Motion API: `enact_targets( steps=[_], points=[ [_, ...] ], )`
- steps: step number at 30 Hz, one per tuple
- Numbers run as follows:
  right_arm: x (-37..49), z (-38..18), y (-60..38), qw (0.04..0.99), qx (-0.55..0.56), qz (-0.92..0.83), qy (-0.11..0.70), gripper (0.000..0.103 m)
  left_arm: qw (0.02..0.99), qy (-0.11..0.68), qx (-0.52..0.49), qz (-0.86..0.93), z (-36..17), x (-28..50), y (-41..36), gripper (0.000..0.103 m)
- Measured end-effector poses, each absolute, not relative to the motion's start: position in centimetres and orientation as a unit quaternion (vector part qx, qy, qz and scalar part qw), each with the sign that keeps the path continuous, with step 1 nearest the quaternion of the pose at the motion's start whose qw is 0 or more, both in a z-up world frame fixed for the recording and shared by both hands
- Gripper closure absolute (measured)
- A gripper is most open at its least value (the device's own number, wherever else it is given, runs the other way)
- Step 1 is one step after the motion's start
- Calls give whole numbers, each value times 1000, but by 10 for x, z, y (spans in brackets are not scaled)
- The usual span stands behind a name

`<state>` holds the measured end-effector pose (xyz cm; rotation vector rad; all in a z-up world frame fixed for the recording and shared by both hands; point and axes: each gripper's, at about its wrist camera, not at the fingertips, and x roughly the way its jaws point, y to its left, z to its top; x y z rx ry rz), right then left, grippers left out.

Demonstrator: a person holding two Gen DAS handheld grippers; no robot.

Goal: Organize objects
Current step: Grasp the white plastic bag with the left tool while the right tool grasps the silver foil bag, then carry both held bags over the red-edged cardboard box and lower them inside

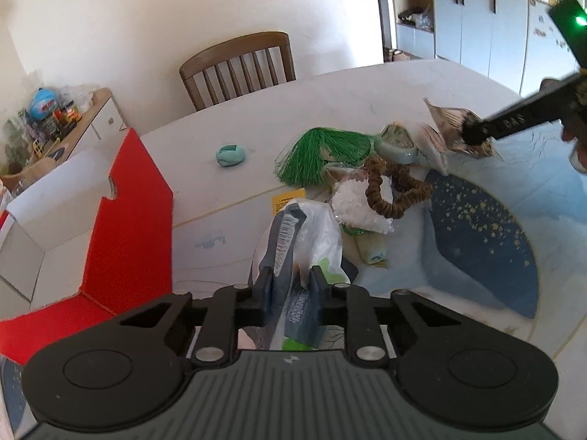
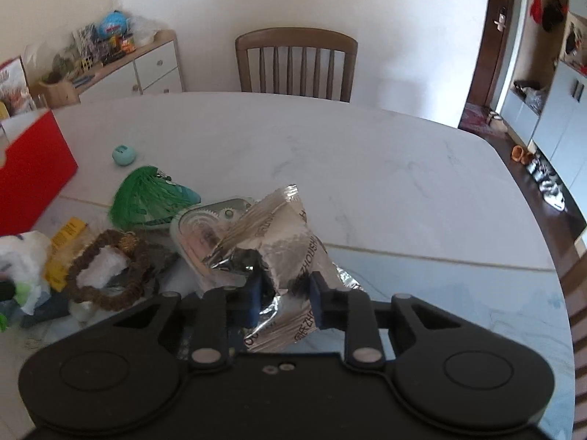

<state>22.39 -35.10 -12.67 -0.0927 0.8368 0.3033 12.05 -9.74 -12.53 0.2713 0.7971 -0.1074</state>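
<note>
My left gripper is shut on a clear plastic toothbrush packet, held above the table beside the open red-and-white box. My right gripper is shut on a crinkled silver foil packet, lifted over the table; it also shows in the left wrist view. A pile lies on the table: a green tassel, a brown bead bracelet, a white pouch, a pale green gadget. A teal egg-shaped object lies apart.
A white marble table has a blue speckled mat at its near side. A wooden chair stands at the far edge. A cluttered sideboard stands against the wall on the left.
</note>
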Motion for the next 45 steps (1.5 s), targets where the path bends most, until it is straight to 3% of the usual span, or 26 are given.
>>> enact_targets(
  steps=[11, 30, 45],
  points=[
    [173, -75, -334, 899, -4, 191, 393, 78, 925, 371, 66, -49, -96, 103, -70, 89],
    [150, -2, -160, 892, -9, 280, 356, 78, 939, 340, 4, -46, -9, 94, 49, 89],
    [180, -18, -22, 876, -36, 311, 367, 78, 929, 367, 3, 44, -21, 137, 176, 89]
  ],
)
